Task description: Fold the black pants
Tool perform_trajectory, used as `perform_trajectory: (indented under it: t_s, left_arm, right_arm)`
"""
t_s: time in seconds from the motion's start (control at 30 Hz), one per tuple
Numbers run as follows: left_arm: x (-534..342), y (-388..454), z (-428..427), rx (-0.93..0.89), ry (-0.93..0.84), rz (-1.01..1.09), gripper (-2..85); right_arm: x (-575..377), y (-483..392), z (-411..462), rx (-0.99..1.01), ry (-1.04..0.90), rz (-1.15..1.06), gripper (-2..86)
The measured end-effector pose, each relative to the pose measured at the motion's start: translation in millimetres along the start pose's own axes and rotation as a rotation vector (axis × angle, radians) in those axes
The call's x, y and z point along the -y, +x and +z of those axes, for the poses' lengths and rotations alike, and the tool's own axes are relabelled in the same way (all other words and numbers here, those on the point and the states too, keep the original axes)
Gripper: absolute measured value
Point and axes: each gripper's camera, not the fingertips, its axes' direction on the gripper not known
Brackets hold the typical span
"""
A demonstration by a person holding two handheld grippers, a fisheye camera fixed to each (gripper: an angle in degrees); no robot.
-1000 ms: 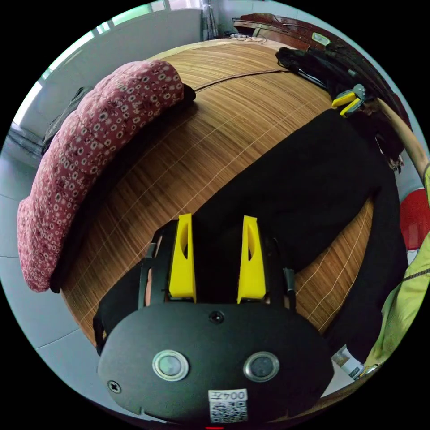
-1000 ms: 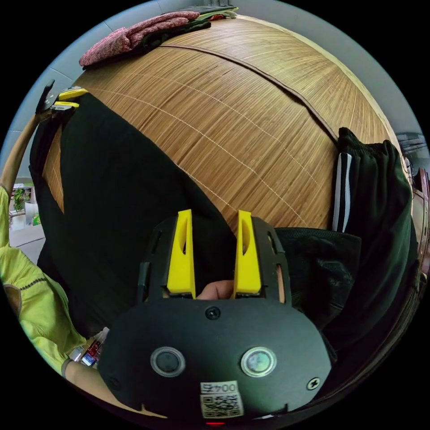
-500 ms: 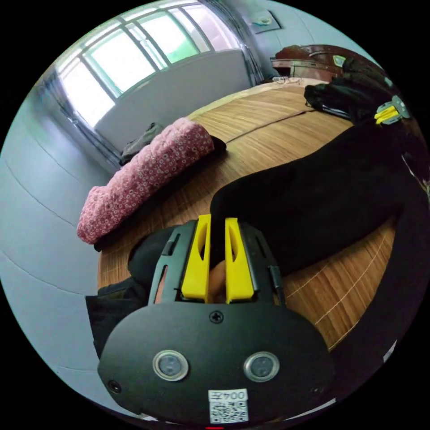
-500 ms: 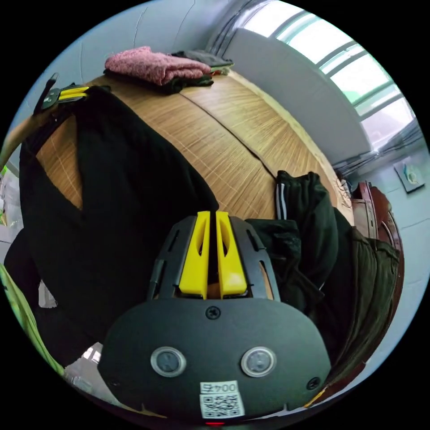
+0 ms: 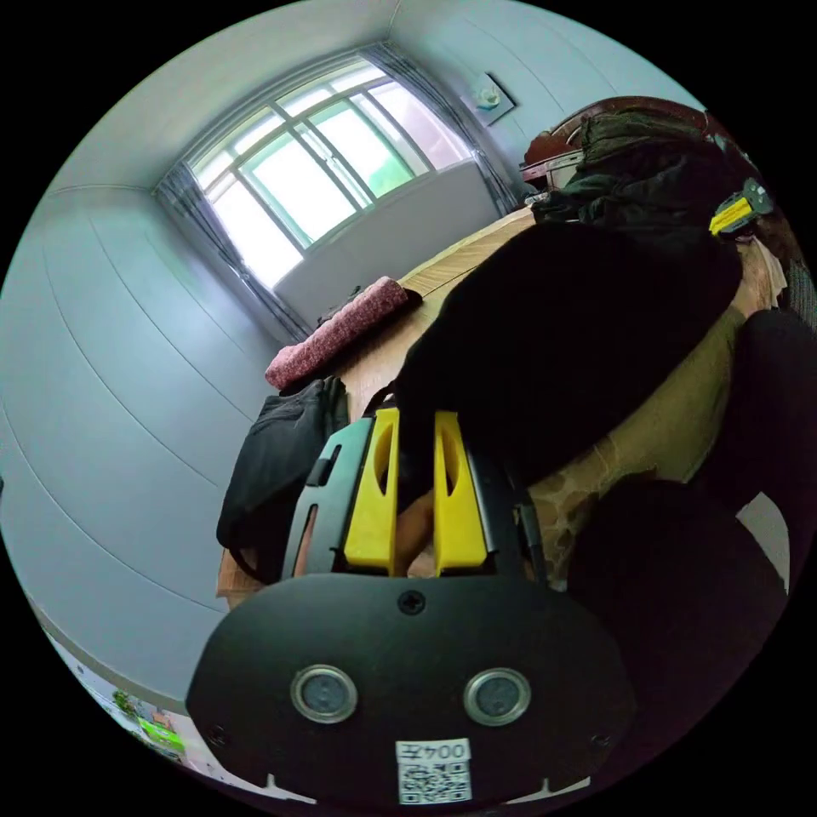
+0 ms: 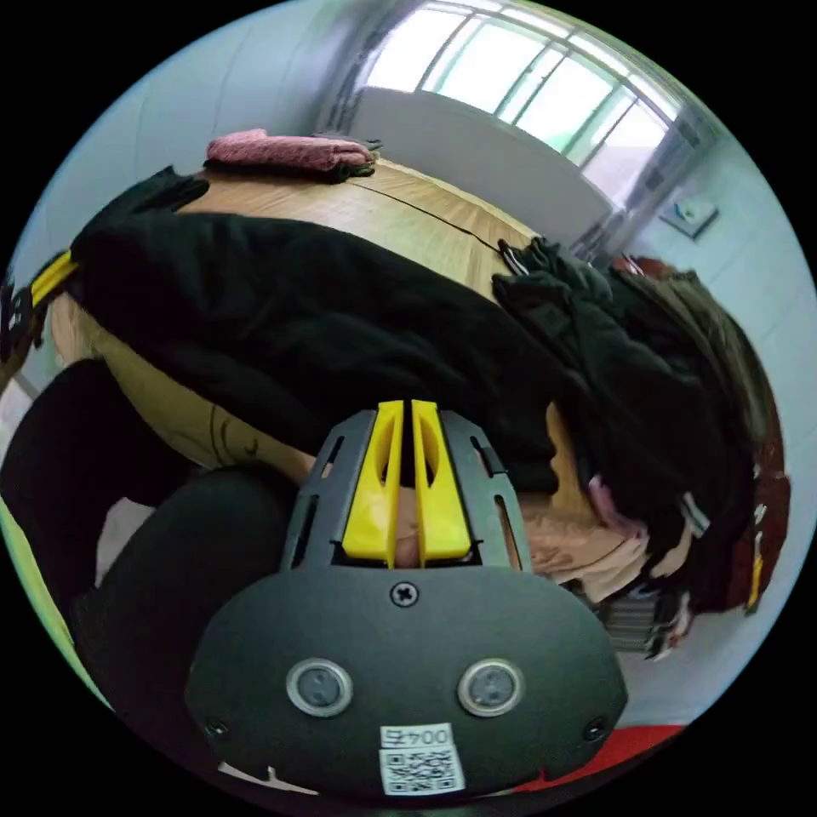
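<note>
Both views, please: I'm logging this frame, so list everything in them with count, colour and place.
Pants: one, black, held up over the near edge of the mat, an end in each gripper.
Mat: one, tan woven, covering the surface under the pants.
Bundle: one, pink patterned, far end of the mat below the window.
Clothes heap: one, dark, on the mat by the right gripper's end of the pants.
Dark garment: one, black, at the mat's edge beside the left gripper.
Window: one, bright, far wall.
Left gripper: yellow jaws, shut on the pants.
Right gripper: yellow jaws, shut on the pants.
</note>
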Motion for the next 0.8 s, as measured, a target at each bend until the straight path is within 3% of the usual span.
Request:
perform_trajectory:
  t_s: [0.1, 0.17, 0.37, 0.47, 0.63, 0.8]
  left_arm:
    - [9, -8, -19, 0.016, -0.003, 0.002, 3.9]
    - [16, -23, -33, 0.011, 0.0, -0.035, 3.4]
    - [25, -62, -69, 0.037, -0.027, -0.171, 3.1]
    - [37, -52, -100, 0.027, 0.031, -0.131, 5.8]
    - [98, 24, -127, -0.084, 0.187, 0.211, 13.8]
    - [149, 62, -84, -0.252, 0.067, 0.356, 16.1]
  right_arm:
    - [-43, 37, -2, 0.123, 0.042, 0.292, 3.1]
    - [-81, 81, -10, 0.32, 0.131, 0.581, 3.9]
    - [-171, 168, 23, 0.67, 0.187, 1.094, 10.0]
    - [-188, 195, 35, 0.727, 0.182, 1.148, 11.3]
    - [-202, 223, 50, 0.767, 0.137, 1.229, 11.6]
    - [-215, 239, 58, 0.797, 0.124, 1.284, 12.5]
